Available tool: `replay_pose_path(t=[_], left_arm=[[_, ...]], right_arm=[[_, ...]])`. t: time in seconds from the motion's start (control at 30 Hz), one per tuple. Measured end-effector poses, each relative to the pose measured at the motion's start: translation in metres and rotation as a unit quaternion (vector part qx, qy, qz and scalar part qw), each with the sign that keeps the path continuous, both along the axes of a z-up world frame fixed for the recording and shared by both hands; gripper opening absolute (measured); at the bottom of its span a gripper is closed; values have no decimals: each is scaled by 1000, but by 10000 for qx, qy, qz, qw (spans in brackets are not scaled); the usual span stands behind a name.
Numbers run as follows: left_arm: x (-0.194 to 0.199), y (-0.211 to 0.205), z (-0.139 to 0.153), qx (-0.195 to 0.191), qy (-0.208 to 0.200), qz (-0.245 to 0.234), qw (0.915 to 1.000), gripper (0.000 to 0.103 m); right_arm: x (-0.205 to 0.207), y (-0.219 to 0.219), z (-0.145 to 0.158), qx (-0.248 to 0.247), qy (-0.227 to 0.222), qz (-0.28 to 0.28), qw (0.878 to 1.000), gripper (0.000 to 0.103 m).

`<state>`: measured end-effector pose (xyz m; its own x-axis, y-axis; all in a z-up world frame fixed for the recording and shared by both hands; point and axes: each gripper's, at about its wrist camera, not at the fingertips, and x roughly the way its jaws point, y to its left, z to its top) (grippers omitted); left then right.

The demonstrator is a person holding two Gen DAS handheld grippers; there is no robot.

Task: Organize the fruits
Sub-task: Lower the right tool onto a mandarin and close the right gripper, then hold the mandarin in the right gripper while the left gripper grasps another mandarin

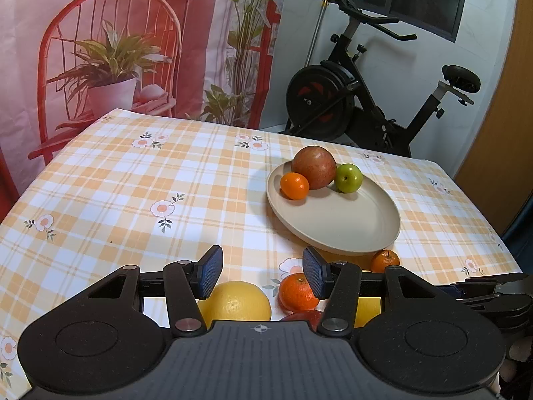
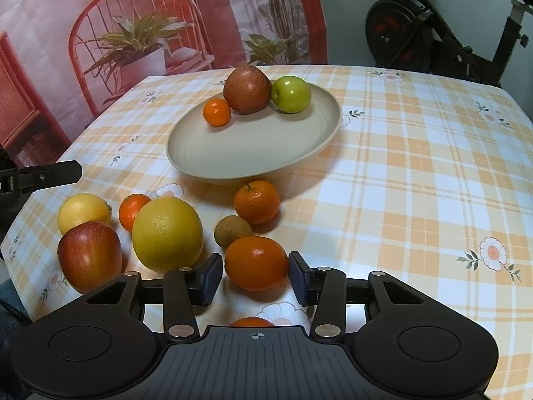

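Observation:
A beige oval plate (image 2: 253, 153) (image 1: 339, 226) holds a red apple (image 2: 247, 89), a green apple (image 2: 291, 94) and a small tangerine (image 2: 217, 112). Loose fruit lies on the cloth in front of it: a lemon (image 2: 83, 211), a red apple (image 2: 89, 255), a large yellow orange (image 2: 167, 234), tangerines (image 2: 256, 201), a brown kiwi (image 2: 232, 230). My right gripper (image 2: 255, 278) is open, its pads on either side of an orange (image 2: 256, 263), not touching. My left gripper (image 1: 263, 271) is open and empty above the yellow orange (image 1: 236, 301) and a tangerine (image 1: 296, 291).
The table carries a yellow plaid cloth (image 2: 416, 173). A printed backdrop (image 1: 133, 43) hangs behind it. An exercise bike (image 1: 366, 90) stands behind the far right corner. The left gripper's finger shows at the left edge of the right wrist view (image 2: 43, 175).

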<state>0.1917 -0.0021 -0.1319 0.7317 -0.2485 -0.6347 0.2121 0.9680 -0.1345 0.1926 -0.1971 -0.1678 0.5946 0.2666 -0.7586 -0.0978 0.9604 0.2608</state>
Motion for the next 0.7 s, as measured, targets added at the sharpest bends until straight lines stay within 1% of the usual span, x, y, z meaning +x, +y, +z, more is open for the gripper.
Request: replay_pose_path(t=[0.33, 0.7], left_arm=[[0, 0, -5, -1, 57, -5, 10000, 56], [4, 2, -6, -11, 130, -48, 9999, 56]], right_arm=[[-4, -2, 1, 76, -76, -35, 9999, 38], [-9, -4, 6, 5, -240, -144, 9996, 38]])
